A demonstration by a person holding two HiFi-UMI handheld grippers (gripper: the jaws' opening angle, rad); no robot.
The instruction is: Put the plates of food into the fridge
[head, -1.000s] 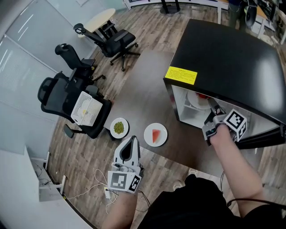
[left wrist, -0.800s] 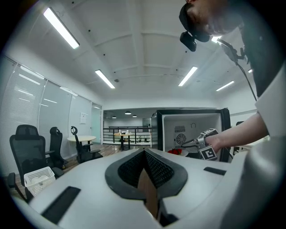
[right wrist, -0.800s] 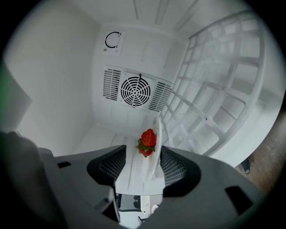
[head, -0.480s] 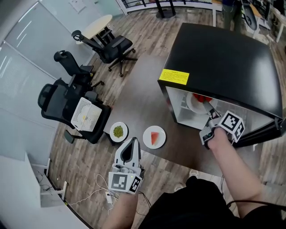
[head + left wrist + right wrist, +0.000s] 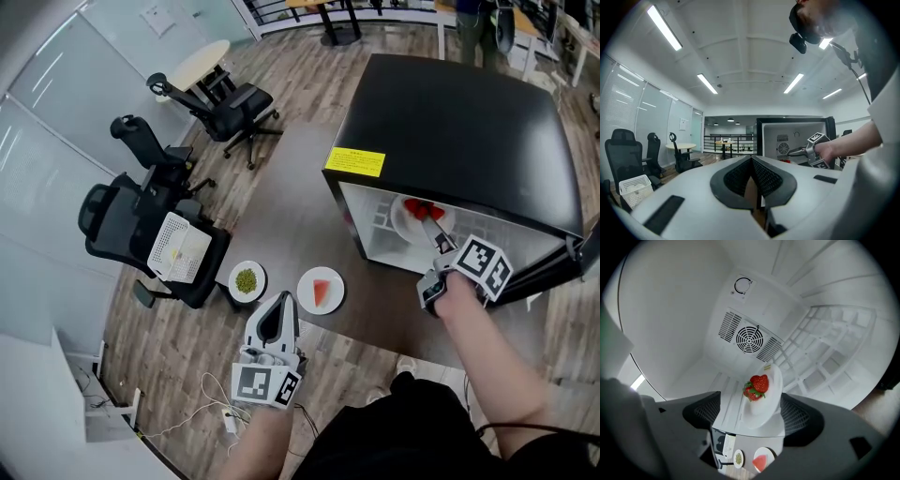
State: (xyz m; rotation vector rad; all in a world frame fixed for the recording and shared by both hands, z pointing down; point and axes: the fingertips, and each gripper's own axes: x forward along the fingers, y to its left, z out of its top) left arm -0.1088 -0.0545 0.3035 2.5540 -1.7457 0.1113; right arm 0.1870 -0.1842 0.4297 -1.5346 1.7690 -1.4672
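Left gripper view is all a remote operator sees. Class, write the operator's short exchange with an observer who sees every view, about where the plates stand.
Operator: I see the right gripper at the open fridge. Is it holding anything?
Observer: No. The right gripper's jaws have just been opening. The strawberry plate between them rests inside the fridge, with the pads off it.
Operator: Which plates are not yet in?
Observer: Two, side by side outside the fridge: the watermelon plate and the green-food plate.
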